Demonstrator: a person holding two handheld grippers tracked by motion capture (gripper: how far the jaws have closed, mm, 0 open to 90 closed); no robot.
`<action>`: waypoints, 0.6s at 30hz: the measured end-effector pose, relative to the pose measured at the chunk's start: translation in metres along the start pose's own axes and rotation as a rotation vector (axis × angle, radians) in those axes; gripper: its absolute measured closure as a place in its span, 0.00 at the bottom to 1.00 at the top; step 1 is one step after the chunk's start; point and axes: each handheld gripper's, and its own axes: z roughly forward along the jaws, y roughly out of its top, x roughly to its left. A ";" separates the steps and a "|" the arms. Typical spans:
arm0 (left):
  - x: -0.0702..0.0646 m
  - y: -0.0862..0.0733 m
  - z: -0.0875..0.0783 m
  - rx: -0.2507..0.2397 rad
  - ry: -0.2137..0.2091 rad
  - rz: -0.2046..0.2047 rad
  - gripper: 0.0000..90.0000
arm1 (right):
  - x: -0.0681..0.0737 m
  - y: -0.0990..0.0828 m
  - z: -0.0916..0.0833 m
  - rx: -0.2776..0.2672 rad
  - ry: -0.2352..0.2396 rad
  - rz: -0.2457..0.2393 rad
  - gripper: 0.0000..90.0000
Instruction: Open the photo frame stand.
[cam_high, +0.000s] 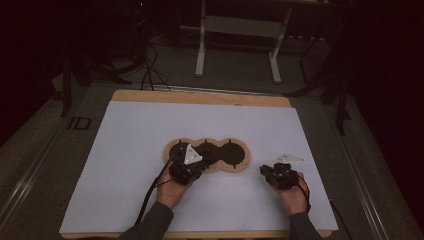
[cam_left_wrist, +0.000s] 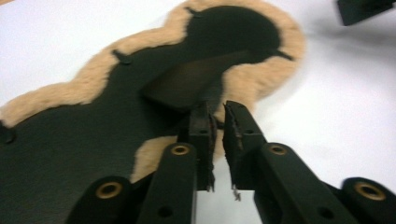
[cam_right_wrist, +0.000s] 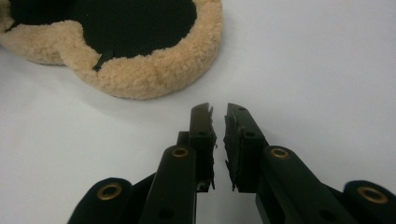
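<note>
High view: we list one three-lobed fleece-rimmed mat (cam_high: 235, 167), black inside, lying flat at centre frame on the white tabletop (cam_high: 125, 150). Left gripper (cam_high: 192, 161) sits over its left lobe; right gripper (cam_high: 274, 170) rests well clear at lower right. Both jaws stand slightly apart, empty. We judge handling barely begun; mat's rim lies just beside the left jaws.

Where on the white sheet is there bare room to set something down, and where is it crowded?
Free: the broad strip of white sheet behind the fleece-edged mat, and both outer sides, left of the left gripper and right of the right gripper. Crowded: the near middle, where mat, grippers and hands sit together.
</note>
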 end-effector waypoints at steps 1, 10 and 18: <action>-0.001 0.000 -0.002 -0.001 -0.010 0.012 0.89 | 0.000 0.000 0.000 -0.001 -0.002 0.001 0.89; -0.002 0.013 -0.017 -0.087 -0.003 0.083 0.73 | -0.004 0.000 0.000 -0.007 -0.019 0.032 0.83; 0.006 0.024 -0.008 -0.057 0.016 0.108 0.44 | -0.003 0.000 0.000 -0.004 -0.011 0.029 0.82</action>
